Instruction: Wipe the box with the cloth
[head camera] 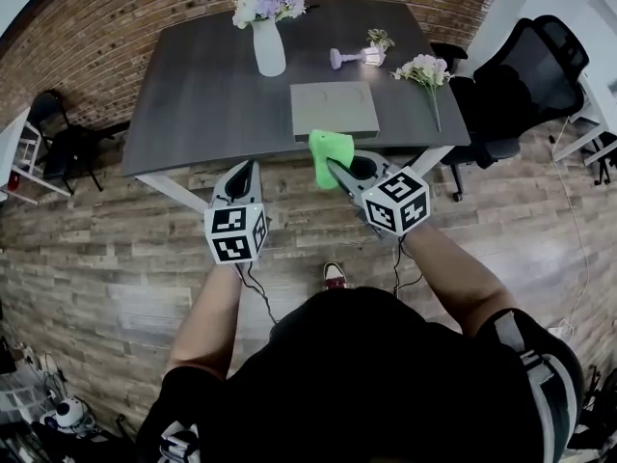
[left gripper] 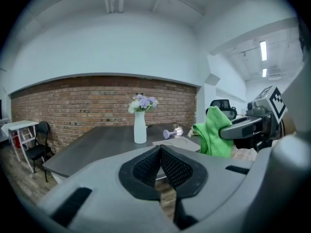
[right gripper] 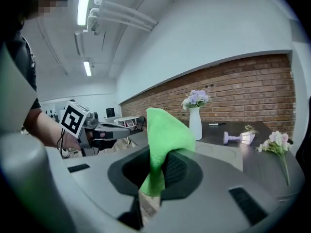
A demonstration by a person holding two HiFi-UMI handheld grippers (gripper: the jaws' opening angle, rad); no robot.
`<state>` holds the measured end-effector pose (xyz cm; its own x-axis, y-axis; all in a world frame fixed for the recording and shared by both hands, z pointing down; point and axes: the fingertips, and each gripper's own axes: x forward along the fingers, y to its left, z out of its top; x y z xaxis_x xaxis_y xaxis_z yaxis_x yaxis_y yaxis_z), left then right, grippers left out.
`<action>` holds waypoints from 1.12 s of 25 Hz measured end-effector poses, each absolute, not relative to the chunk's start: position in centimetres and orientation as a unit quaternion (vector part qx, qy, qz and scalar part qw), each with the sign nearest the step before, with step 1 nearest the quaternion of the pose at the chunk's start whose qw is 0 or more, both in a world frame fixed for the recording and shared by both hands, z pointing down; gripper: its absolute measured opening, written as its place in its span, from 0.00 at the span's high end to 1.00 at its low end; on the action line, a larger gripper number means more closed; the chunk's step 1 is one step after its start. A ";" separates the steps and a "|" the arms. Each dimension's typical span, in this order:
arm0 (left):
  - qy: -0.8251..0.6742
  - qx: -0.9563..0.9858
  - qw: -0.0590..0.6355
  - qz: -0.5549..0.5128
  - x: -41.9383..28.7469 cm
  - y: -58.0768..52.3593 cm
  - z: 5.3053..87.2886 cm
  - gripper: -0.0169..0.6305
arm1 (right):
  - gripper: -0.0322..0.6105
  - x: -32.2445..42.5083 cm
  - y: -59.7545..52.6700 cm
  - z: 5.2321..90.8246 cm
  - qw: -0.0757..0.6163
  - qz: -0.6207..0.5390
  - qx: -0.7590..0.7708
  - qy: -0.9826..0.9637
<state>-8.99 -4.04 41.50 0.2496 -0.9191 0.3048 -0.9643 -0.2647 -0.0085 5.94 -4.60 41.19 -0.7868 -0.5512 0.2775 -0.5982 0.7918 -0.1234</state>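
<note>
Green cloth tight in the right tool, at the box's near edge; left tool closed, empty.

Both forearms out in front, one hand-held gripper in each hand.

The left hand-held gripper points straight ahead with its jaws pressed together and nothing between them. Its marker cube faces up, and the bare left forearm runs straight back behind it. The right hand-held gripper angles inward toward the left one, its jaws clamped on a green cloth that sticks up past the tips. Its marker cube is tilted, and the bare right forearm comes in from the right. The two grippers sit near each other, not touching.
</note>
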 end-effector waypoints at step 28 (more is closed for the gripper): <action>-0.630 0.750 0.160 0.122 -20.2 -15.7 47.4 0.96 | 0.88 -5.1 -16.2 49.2 0.206 0.152 0.244 -0.935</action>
